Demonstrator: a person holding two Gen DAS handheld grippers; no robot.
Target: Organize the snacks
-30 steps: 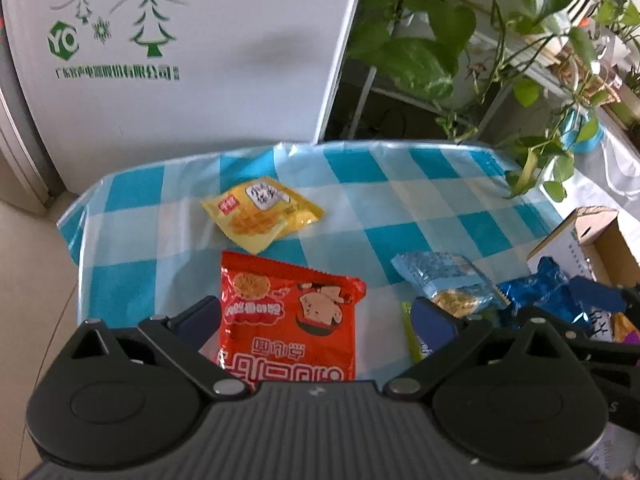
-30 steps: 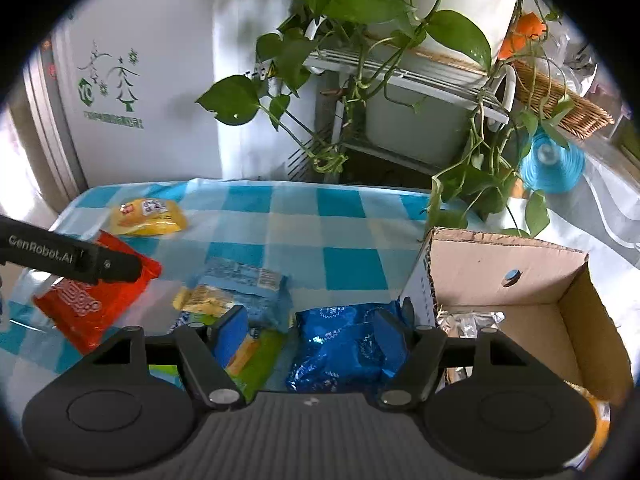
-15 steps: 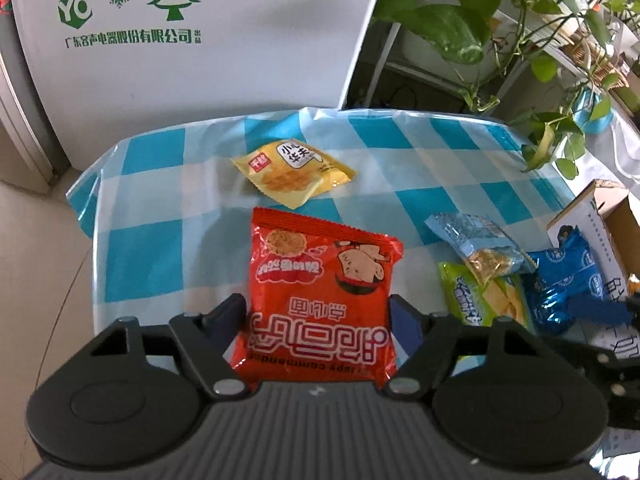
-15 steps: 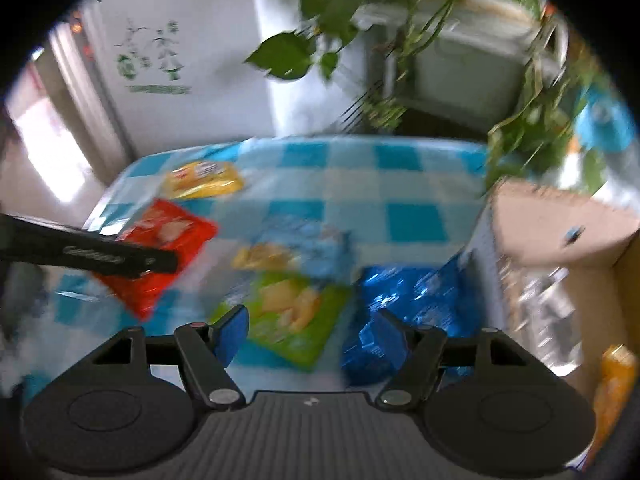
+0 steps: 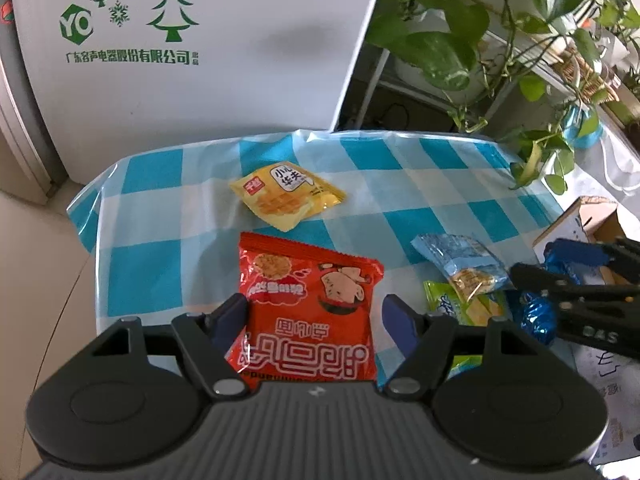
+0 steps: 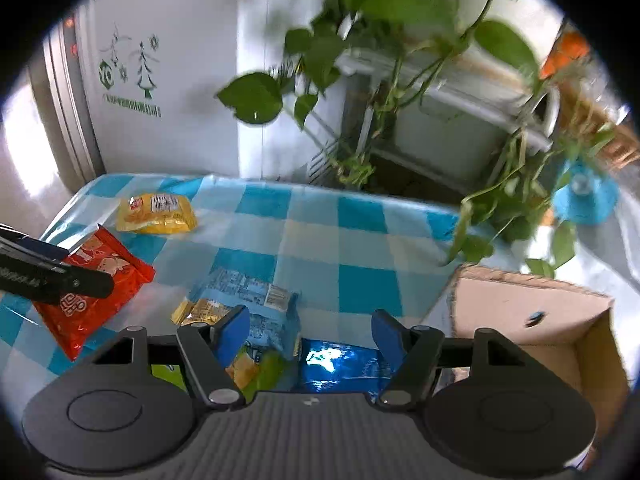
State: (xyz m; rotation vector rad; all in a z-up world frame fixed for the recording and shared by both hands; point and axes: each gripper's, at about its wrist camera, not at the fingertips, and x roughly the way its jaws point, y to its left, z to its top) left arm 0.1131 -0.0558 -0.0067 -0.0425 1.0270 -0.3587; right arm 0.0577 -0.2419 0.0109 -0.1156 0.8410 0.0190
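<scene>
My left gripper (image 5: 314, 314) is open, its fingers on either side of a red snack bag (image 5: 310, 310) lying on the blue-checked tablecloth (image 5: 160, 272). A yellow waffle pack (image 5: 286, 194) lies beyond it. My right gripper (image 6: 308, 328) is open above a light blue pack (image 6: 256, 304), a green pack (image 6: 256, 372) and a dark blue pack (image 6: 340, 364). The red bag (image 6: 96, 292) and yellow pack (image 6: 158, 214) also show in the right wrist view. An open cardboard box (image 6: 532, 332) stands at the right.
A white appliance with green printing (image 5: 192, 40) stands behind the table. Trailing green plants (image 6: 360, 60) and a white rack hang over the table's far right. The table's left edge (image 5: 84, 232) drops to the floor. A blue roll (image 6: 584, 196) sits at the right.
My left gripper has moved over the red bag, so the bag now lies between its fingers. My right gripper has swung about over the blue and green packs and stays open.
</scene>
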